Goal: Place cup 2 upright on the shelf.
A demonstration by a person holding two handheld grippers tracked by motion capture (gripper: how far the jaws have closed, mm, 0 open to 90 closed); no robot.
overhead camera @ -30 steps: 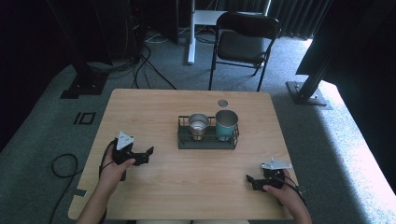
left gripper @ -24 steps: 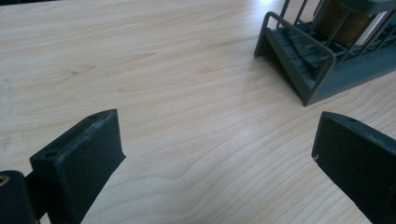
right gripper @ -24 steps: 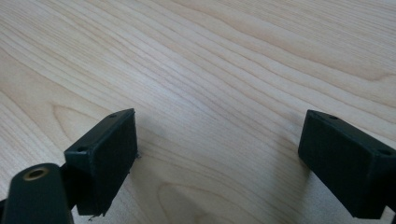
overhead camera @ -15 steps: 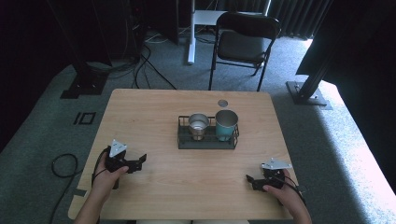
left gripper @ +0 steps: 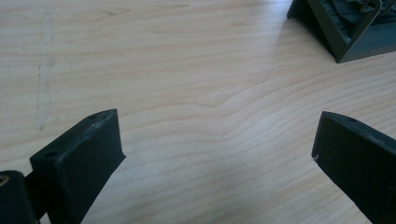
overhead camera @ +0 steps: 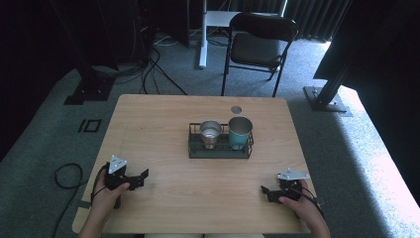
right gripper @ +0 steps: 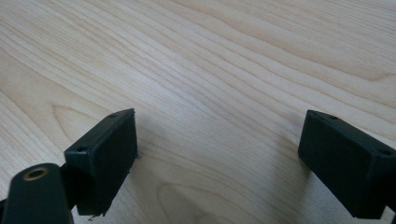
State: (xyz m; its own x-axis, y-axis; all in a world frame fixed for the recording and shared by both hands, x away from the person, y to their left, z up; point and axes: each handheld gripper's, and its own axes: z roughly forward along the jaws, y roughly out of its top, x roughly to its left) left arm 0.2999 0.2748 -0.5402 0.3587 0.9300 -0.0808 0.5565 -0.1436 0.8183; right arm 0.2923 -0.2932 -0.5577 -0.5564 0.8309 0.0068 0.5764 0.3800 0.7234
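1. Dark room, grey carpet, cables on the floor at left, a black folding chair [overhead camera: 261, 42] behind a light wooden desk [overhead camera: 163, 129]. A small round hole [overhead camera: 236, 109] sits in the desk near its far edge.
2. Left gripper [overhead camera: 143, 175] sits near the desk's front left corner, held in the left hand [overhead camera: 106, 191], grey three-cornered plate on top, jaws pointing right across the desk toward the middle. Jaws stand wide apart with nothing between them; the left gripper view [left gripper: 215, 163] shows bare wood between the two black pads, with a corner of the rack at its top right.
3. Desk centre: a dark wire rack [overhead camera: 194, 148] holding two cups, both upright and side by side. The silver metal cup [overhead camera: 211, 134] is in the left part, the taller teal cup [overhead camera: 240, 132] in the right part. The cups look just about touching, can't tell for sure. The rack is well apart from both grippers.
4. Right gripper [overhead camera: 265, 190] rests low near the front right corner, in the right hand [overhead camera: 302, 206], jaws pointing left. Also spread wide and holding nothing; the right gripper view [right gripper: 217, 154] shows plain wood grain between its pads.
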